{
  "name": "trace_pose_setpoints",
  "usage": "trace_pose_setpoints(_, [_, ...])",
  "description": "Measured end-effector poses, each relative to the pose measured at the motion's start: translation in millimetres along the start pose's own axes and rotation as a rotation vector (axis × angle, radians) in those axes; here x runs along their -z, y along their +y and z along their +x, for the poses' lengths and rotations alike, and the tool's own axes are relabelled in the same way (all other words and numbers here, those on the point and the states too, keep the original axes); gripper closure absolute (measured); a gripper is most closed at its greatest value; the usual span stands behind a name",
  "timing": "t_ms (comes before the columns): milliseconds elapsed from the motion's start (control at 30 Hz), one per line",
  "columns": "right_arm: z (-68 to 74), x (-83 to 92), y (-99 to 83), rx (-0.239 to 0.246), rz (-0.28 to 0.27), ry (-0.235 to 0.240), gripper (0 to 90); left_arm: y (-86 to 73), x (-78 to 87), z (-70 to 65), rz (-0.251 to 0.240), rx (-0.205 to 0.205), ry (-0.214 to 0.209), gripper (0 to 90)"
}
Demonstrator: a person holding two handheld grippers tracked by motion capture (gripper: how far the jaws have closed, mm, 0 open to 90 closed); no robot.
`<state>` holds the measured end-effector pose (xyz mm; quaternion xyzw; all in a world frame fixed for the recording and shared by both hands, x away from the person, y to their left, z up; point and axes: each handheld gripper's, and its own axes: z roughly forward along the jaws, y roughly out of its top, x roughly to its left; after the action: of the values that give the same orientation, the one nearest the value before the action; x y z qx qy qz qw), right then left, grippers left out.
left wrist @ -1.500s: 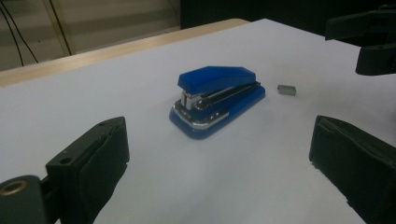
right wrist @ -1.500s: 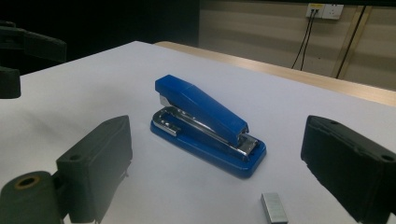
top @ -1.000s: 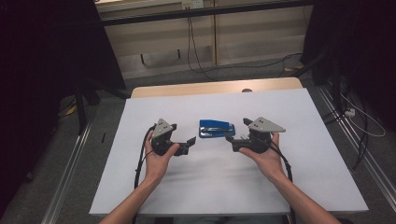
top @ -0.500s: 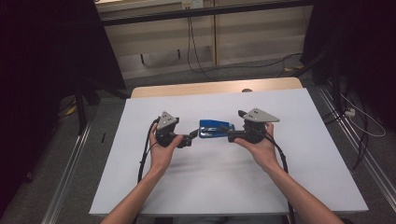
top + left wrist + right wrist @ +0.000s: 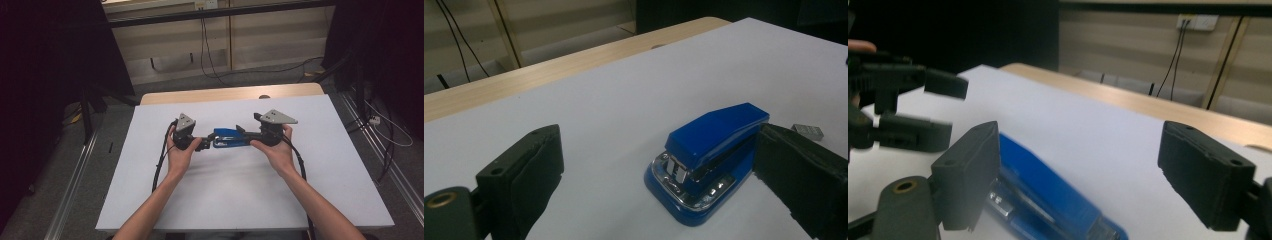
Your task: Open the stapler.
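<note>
Closing in on blue stapler [image 5: 229,138] from both ends, mid worktop [image 5: 240,200], white sheet over wood, dark room behind.

Left gripper [image 5: 659,180] fingers spread, stapler between them, contact unclear; small grey block [image 5: 808,131] at far right, hard to identify. Right gripper [image 5: 1098,175] fingers spread and just been closing, stapler partly cut off below. Stapler's long axis runs left-right.

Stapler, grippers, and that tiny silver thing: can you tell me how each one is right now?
blue stapler: closed, lying flat on the white sheet.
left gripper: open, jaws around the stapler's front end, not squeezing.
right gripper: open, jaws have just been closing a bit, stapler below and between them, not squeezed.
staple strip: lying loose on the sheet behind the stapler.
white sheet: flat on the table.
</note>
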<state>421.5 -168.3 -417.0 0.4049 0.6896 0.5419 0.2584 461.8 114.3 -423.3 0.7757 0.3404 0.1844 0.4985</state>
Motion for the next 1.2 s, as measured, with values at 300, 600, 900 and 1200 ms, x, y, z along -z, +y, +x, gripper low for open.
trace_pose_setpoints(300, [7.7,-6.6,-6.7,0.042,0.067,0.032,28.9,-6.0,-2.2,6.2,0.026,-0.006,-0.003,5.5])
trace_pose_setpoints(600, [9.8,-11.0,-11.4,0.054,0.112,0.074,46.3,-8.0,-4.8,8.2,0.03,-0.001,-0.007,7.1])
trace_pose_setpoints(900, [7.9,-13.3,-15.1,0.047,0.137,0.111,78.1,-8.8,-5.5,9.7,0.031,0.0,-0.013,7.2])
trace_pose_setpoints(1200, [11.0,-13.0,-16.1,0.063,0.149,0.132,90.0,-7.5,-5.2,9.2,0.013,0.031,-0.018,8.8])
